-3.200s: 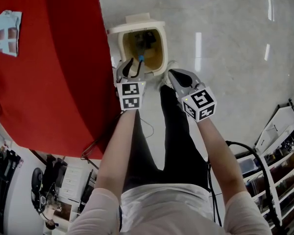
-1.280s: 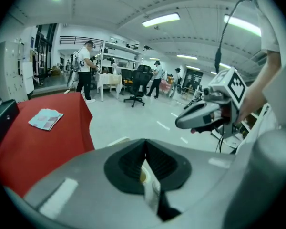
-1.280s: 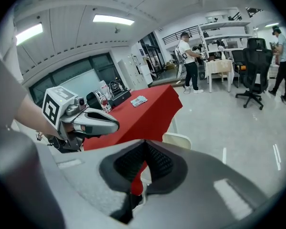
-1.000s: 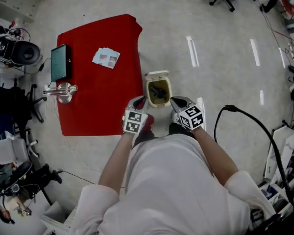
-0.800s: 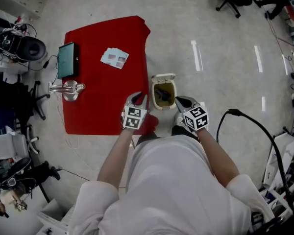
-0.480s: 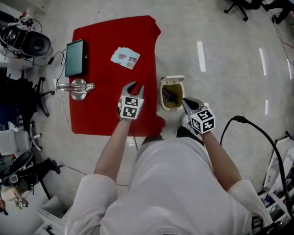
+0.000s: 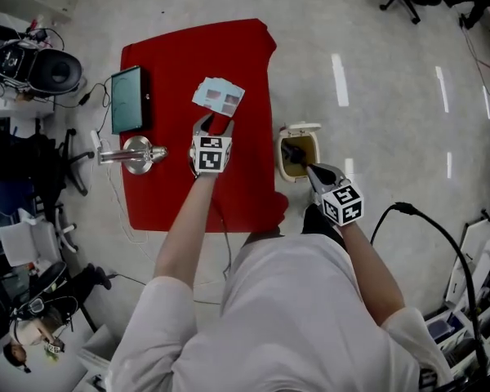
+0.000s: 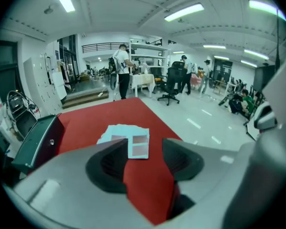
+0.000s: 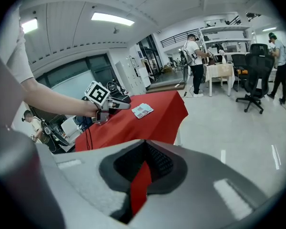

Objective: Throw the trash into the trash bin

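Nearest, the right gripper (image 7: 300, 158), jaws pressed together and empty, hangs above the floor-standing trash bin (image 7: 281, 166). Further left, the left gripper (image 7: 213, 126), jaws just opened with nothing between them, hovers over the red table (image 7: 171, 64); the paper trash (image 7: 219, 97) lies just beyond its tips

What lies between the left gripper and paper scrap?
Only bare red cloth, in the left gripper view; the left gripper has just been opening, jaws empty.
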Available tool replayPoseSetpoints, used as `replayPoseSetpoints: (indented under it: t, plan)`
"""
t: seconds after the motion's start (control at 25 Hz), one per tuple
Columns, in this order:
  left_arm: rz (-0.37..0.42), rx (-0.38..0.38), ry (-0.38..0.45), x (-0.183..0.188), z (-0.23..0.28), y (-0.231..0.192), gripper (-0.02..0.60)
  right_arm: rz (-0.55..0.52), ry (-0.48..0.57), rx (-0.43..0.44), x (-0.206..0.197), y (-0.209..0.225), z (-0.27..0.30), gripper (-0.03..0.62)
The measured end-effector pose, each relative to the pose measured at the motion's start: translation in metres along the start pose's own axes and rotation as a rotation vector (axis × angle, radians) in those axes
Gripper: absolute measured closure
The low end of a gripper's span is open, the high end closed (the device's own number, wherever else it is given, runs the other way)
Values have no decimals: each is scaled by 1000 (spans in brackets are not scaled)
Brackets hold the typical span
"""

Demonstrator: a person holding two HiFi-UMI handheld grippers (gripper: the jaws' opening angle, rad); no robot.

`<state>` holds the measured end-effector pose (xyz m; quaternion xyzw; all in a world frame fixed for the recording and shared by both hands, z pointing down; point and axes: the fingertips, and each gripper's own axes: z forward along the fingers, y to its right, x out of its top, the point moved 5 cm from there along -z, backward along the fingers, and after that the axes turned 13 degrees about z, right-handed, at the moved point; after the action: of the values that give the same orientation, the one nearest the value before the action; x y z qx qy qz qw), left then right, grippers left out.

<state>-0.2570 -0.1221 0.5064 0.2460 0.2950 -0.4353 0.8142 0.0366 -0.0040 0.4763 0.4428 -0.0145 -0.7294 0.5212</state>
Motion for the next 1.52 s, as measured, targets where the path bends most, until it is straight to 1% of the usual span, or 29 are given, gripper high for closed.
replayPoseSetpoints:
  t: [0.04,0.16,0.4,0.56,0.68,0.8,0.88,1.0,1.12,1.16,1.24,1.28,1.32,1.36,1.4,1.44,1.48,1.52]
  plan:
    - [-2,-1,-7,-1,6,-5,336,4,-3,-6,-1,0,1,592]
    - [-14,-6,-28,-6,25,-20,310,13,-11,-24,-4,1,5,592]
    - [-40,-31,-68,-8,57,-45,291,27,-28,-52,2,7,11,592]
    - [-51,-59,-94,-14,84,-56,261,26,-41,-67,5,13,14,592]
    - [-60,-82,-137,-23,104,-67,173,33,-48,-77,5,15,17,592]
    - [-38,-96,-162,-24,114,-73,112,42,-57,-81,4,16,17,592]
    - [-24,-115,-173,-25,120,-74,101,46,-64,-82,4,17,19,592]
    - [-17,-123,-179,-29,128,-74,101,54,-69,-82,3,20,23,592]
    - [-26,-109,-173,-28,124,-71,109,59,-66,-84,3,22,25,592]
    - [-31,-100,-165,-27,123,-71,142,60,-65,-85,3,22,25,592]
    - [-53,-84,-148,-29,122,-72,236,63,-61,-85,3,22,27,592]
    - [-68,-75,-143,-31,121,-74,271,64,-60,-84,3,22,27,592]
    - [-80,-65,-143,-32,120,-78,336,65,-59,-83,3,23,28,592]
    - [-86,-54,-146,-32,119,-81,365,66,-59,-82,2,23,28,592]
    - [-80,-44,-153,-33,119,-84,386,68,-60,-82,1,24,28,592]
    - [-64,-35,-165,-34,119,-85,439,70,-62,-83,0,24,27,592]
    - [-46,-28,-177,-36,119,-84,562,72,-63,-84,-2,25,26,592]
    - [-35,-30,-186,-37,118,-83,566,75,-64,-84,-3,25,26,593]
